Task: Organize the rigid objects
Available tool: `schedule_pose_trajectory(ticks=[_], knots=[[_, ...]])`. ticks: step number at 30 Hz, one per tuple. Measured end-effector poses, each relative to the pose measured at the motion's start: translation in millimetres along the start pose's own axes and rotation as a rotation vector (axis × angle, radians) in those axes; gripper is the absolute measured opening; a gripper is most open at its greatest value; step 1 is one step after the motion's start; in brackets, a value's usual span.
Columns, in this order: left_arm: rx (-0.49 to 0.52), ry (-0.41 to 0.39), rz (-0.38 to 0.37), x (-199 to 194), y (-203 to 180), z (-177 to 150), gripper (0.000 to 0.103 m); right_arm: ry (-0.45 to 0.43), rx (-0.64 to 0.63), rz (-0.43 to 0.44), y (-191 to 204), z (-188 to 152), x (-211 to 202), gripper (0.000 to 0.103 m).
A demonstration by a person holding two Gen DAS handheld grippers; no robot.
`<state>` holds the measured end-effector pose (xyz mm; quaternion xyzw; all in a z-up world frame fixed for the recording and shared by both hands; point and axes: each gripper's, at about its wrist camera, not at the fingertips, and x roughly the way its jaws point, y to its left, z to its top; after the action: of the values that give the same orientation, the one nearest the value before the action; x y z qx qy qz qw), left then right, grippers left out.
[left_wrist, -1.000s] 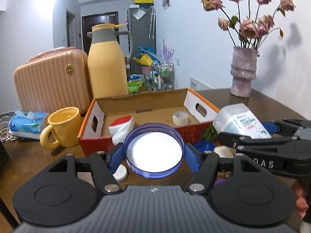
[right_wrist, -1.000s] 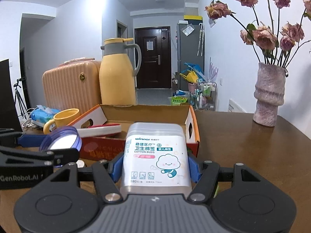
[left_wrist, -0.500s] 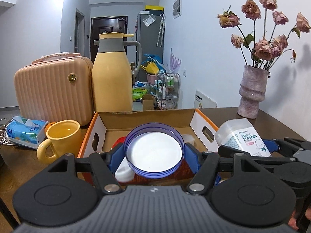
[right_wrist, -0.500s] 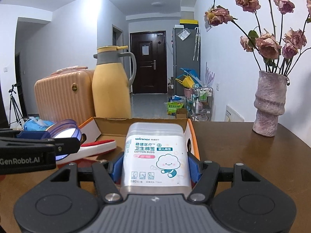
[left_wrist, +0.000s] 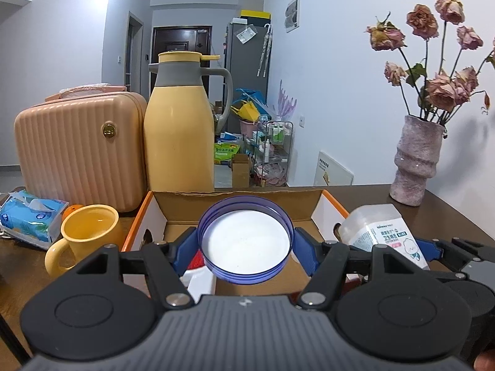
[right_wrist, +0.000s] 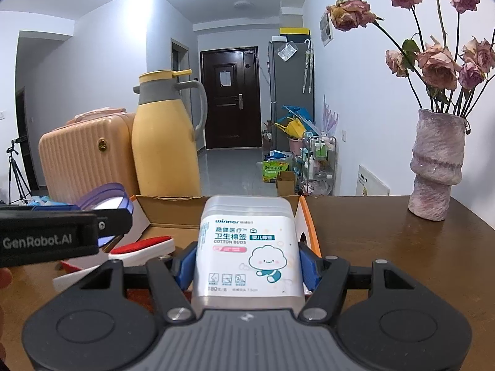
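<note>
The left gripper (left_wrist: 246,244) has its fingers closed on a purple-rimmed lid (left_wrist: 245,242), held above the open cardboard box (left_wrist: 238,199) on the tabletop (right_wrist: 402,247). Just beside it, the right gripper (right_wrist: 247,266) grips a box of cotton buds (right_wrist: 247,247) over the cardboard box's near right corner.

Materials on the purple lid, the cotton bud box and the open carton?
Purple lid: looks like glossy translucent plastic, ridged rim, white liner inside.
Cotton bud box: clear, slightly frosted plastic with a printed paper label.
Open carton: corrugated cardboard, brown matte inside, orange-edged white flaps; the ragged back edge shows it.
</note>
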<state>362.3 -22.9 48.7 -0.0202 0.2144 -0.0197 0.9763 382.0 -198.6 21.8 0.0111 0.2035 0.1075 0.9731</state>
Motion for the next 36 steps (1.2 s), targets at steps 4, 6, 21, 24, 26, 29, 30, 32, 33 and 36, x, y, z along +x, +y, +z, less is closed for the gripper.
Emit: schedule_pose_trajectory(ticks=[4, 6, 21, 24, 26, 29, 30, 32, 33, 36], knots=[[-0.004, 0.001, 0.009, 10.8, 1.9, 3.1, 0.067, 0.002, 0.011, -0.006, -3.4, 4.7, 9.2, 0.064], [-0.007, 0.003, 0.013, 16.4, 2.2, 5.3, 0.067, 0.002, 0.017, -0.008, -5.9, 8.0, 14.9, 0.064], [-0.027, 0.038, 0.058, 60.0, 11.4, 17.2, 0.067, 0.030, 0.014, -0.013, -3.7, 17.9, 51.6, 0.064], [-0.034, 0.053, 0.066, 68.7, 13.7, 18.0, 0.067, 0.040, 0.012, -0.015, -3.2, 19.5, 59.6, 0.064], [-0.035, 0.061, 0.068, 73.4, 15.7, 18.2, 0.067, 0.048, 0.011, -0.015, -2.9, 20.3, 64.7, 0.064], [-0.035, 0.075, 0.073, 80.0, 17.6, 18.9, 0.067, 0.058, 0.010, -0.016, -3.4, 21.0, 71.1, 0.064], [-0.035, 0.080, 0.076, 82.1, 17.3, 19.5, 0.067, 0.061, 0.010, -0.016, -3.4, 21.4, 73.2, 0.064], [-0.035, 0.086, 0.079, 85.0, 18.9, 19.3, 0.067, 0.064, 0.009, -0.017, -3.2, 21.5, 76.5, 0.064], [-0.035, 0.090, 0.080, 86.4, 19.8, 19.3, 0.067, 0.066, 0.008, -0.017, -3.4, 21.8, 78.1, 0.064], [-0.037, 0.098, 0.084, 90.5, 21.7, 19.6, 0.068, 0.077, 0.003, -0.014, -3.7, 21.6, 82.9, 0.064]])
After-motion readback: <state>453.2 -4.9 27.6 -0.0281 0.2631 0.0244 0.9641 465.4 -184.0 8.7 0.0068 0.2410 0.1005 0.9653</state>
